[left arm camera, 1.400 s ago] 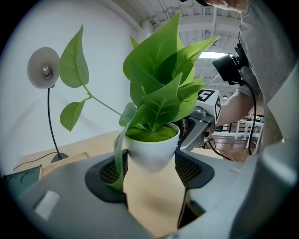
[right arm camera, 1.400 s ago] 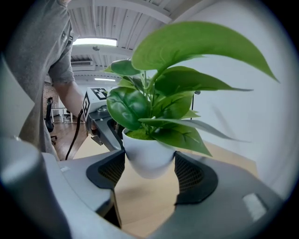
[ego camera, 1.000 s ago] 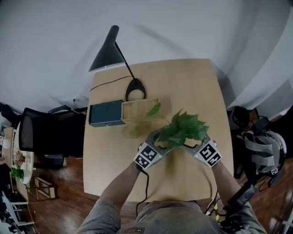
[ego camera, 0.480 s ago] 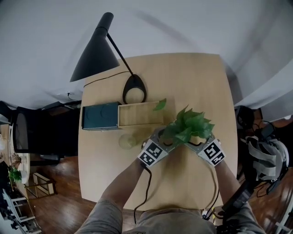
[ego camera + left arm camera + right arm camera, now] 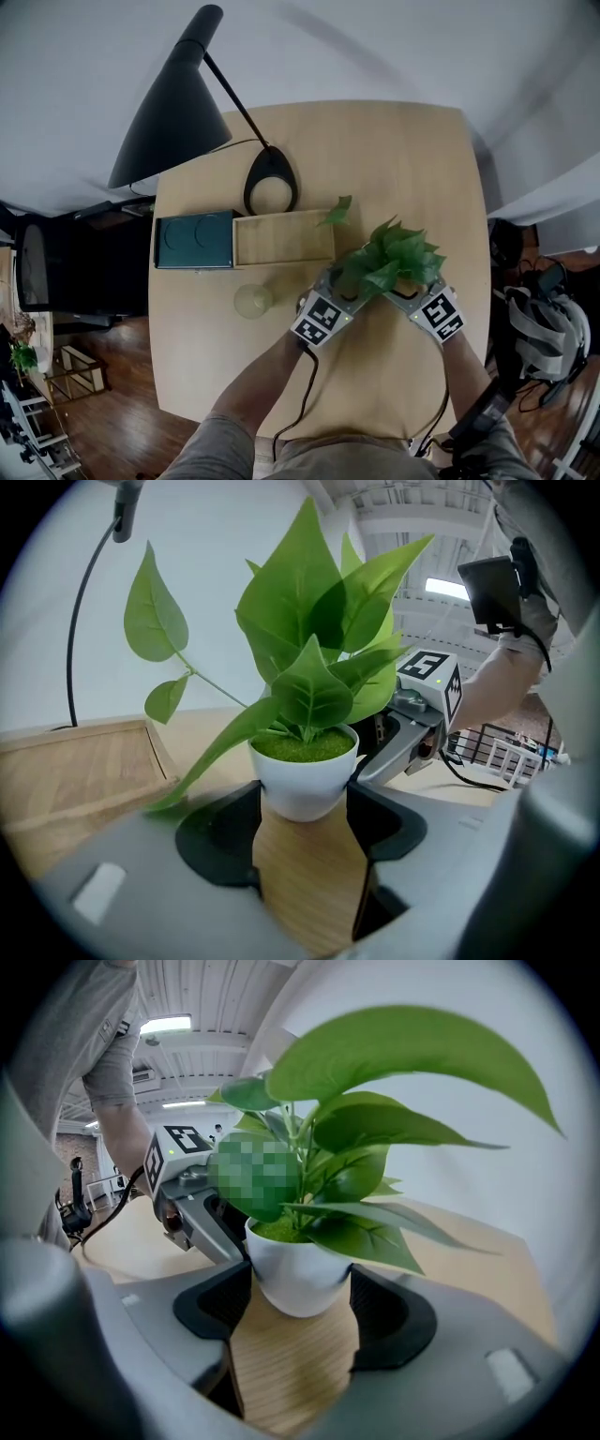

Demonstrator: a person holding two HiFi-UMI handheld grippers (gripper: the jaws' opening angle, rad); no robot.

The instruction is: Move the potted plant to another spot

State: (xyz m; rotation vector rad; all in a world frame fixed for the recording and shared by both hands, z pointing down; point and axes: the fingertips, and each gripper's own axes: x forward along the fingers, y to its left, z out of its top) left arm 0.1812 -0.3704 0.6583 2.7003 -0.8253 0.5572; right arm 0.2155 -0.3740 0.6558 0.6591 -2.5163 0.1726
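The left gripper (image 5: 305, 799) has its two dark pads against the sides of the white pot (image 5: 302, 782), one on each side. Its jaws have just been closing, and the pot is between them. The right gripper (image 5: 300, 1288) holds the same pot from the opposite side, and its pads also press on the round wall just under the rim. Both sets of jaws stand rather wide, because the pot fills the space between them. The two grippers point toward each other, so each one sees the marker cube of the other just behind the pot.

The potted plant (image 5: 389, 261) is therefore between the two grippers, with its green leaves spreading above and over their tips. One long leaf hangs down over the left pad of the left gripper. Under the pot there is the light wooden table (image 5: 403, 159). I cannot tell if the bottom of the pot touches it.

Beyond the left gripper, on its outer side, a shallow wooden tray (image 5: 281, 239) lies on the table, and a dark green box (image 5: 194, 241) touches the far end of this tray. Near the left gripper, on the person's side of the tray, there is a small pale round thing (image 5: 251, 300). Farther behind the tray stands a black desk lamp (image 5: 169, 112) with a cone shade and a round base. A black cable (image 5: 305, 384) runs from the left gripper back along the forearm.
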